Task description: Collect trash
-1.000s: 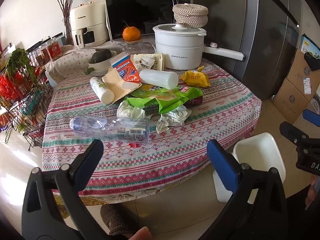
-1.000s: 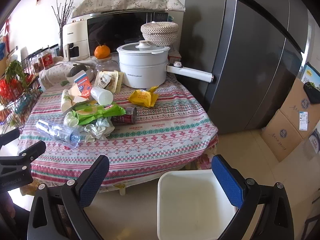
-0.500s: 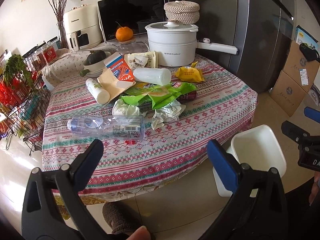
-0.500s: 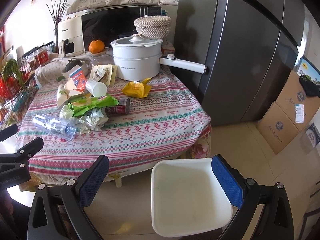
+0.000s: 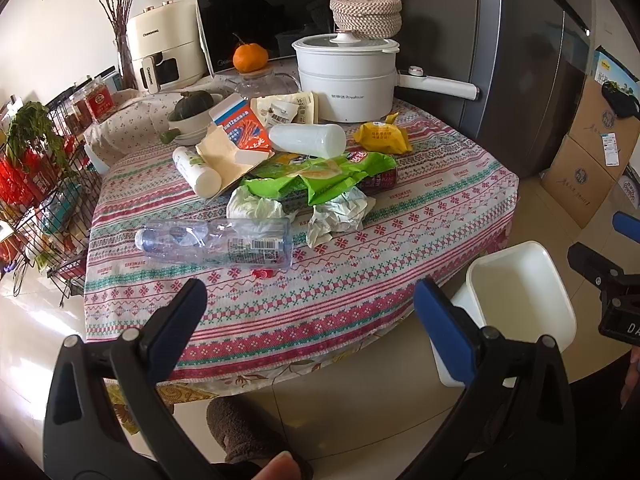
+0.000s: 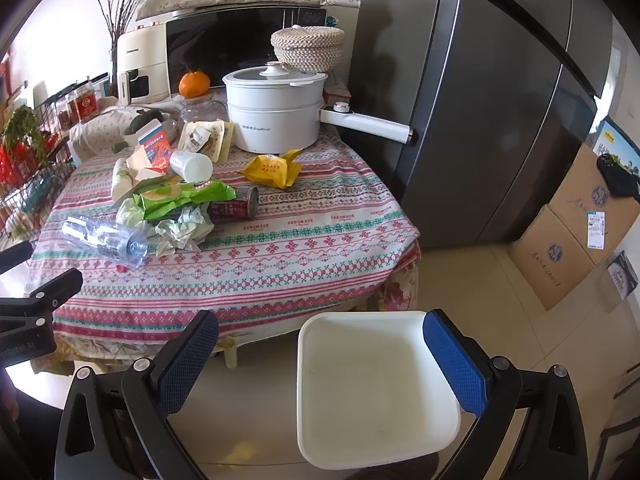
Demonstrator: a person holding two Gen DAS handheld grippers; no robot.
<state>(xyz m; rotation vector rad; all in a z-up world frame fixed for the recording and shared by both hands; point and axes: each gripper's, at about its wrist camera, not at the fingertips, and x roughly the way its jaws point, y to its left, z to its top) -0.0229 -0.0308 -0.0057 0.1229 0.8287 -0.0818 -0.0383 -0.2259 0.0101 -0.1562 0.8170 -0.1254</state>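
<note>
Trash lies on a table with a patterned cloth (image 5: 360, 264): a crushed clear plastic bottle (image 5: 216, 242), crumpled white paper (image 5: 340, 216), a green wrapper (image 5: 316, 176), a red can (image 6: 236, 208), a yellow packet (image 5: 382, 138), a white tube (image 5: 198, 172) and a torn orange carton (image 5: 242, 132). A white bin (image 6: 368, 384) stands on the floor at the table's near right. My left gripper (image 5: 310, 312) hangs open before the table's near edge, short of the bottle. My right gripper (image 6: 320, 352) is open and hangs over the bin's left part, holding nothing.
At the back stand a white electric pot (image 5: 346, 76), a microwave (image 5: 280, 20), an air fryer (image 5: 160, 52) and an orange (image 5: 250, 58). A wire rack (image 5: 36, 200) flanks the left, a grey fridge (image 6: 480, 100) and cardboard boxes (image 6: 572, 240) the right. A slippered foot (image 5: 236, 428) is below.
Both grippers have shifted slightly back from the table, so the table and bin show a bit more fully. Both stay open and nothing on the table has moved.
</note>
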